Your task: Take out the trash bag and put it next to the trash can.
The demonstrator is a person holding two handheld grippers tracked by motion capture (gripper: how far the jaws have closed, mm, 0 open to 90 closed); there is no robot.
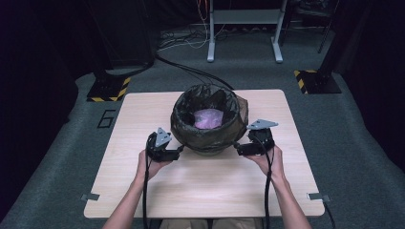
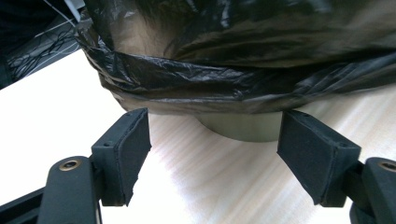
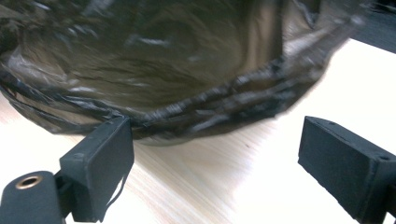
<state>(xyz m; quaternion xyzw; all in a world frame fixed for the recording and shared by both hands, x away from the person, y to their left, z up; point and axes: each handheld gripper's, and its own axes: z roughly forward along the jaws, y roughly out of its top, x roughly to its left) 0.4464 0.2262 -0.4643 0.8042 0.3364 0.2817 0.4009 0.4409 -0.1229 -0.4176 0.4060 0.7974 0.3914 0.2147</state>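
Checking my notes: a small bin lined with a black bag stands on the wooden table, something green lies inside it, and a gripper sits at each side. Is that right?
Not quite. The high view shows something pink inside the bin, not green. The rest holds: black bag, wooden table, left gripper and right gripper at its sides.

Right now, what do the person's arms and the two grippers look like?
Bare forearms, no sleeves in sight. Both the left gripper and the right gripper are black with a grey three-cornered plate on top and a trailing black cable. The fingers are blocky, flat black pads.
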